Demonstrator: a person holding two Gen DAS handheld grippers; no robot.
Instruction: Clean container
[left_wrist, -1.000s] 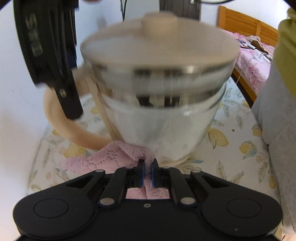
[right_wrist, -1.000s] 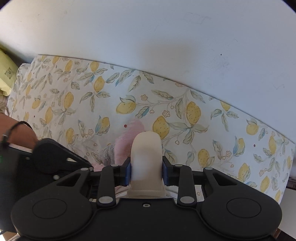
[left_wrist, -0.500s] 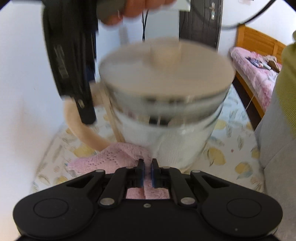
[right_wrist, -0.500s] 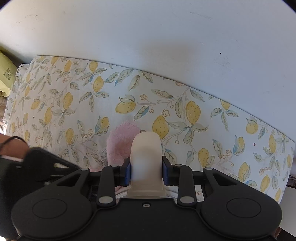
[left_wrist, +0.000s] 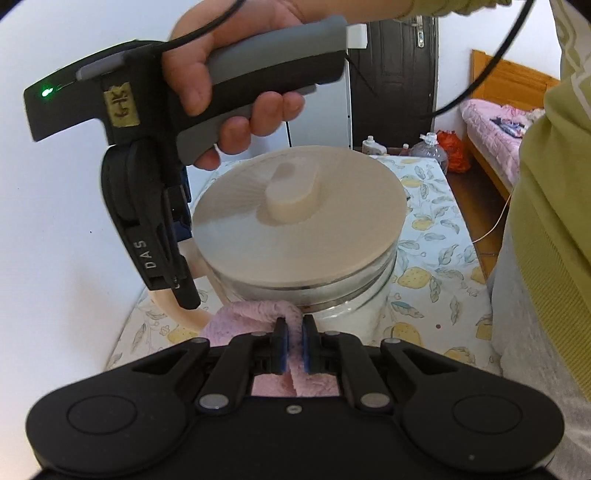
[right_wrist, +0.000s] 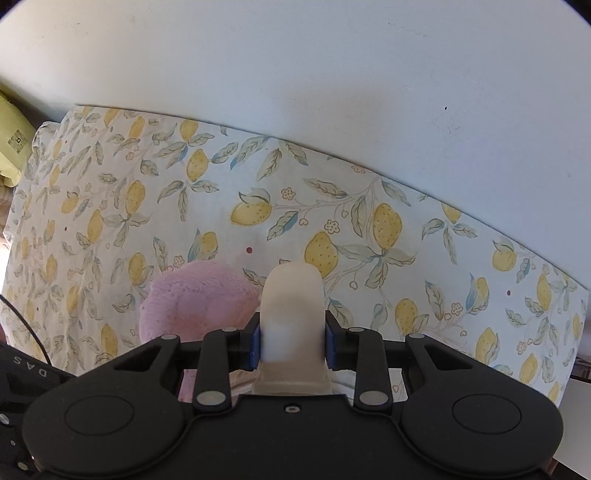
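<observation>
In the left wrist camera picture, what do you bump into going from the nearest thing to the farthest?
Left gripper → pink cloth → container's cream lid → clear plastic bottle → dark door.

In the left wrist view, the round glass container with a cream lid (left_wrist: 295, 218) fills the frame's centre. The black right gripper (left_wrist: 155, 236) blocks its left side, the white wall (left_wrist: 55, 221) just beyond. At right, bare lemon-print tablecloth (left_wrist: 436, 258) leaves a narrow lane before the person's green sleeve (left_wrist: 546, 177).
</observation>
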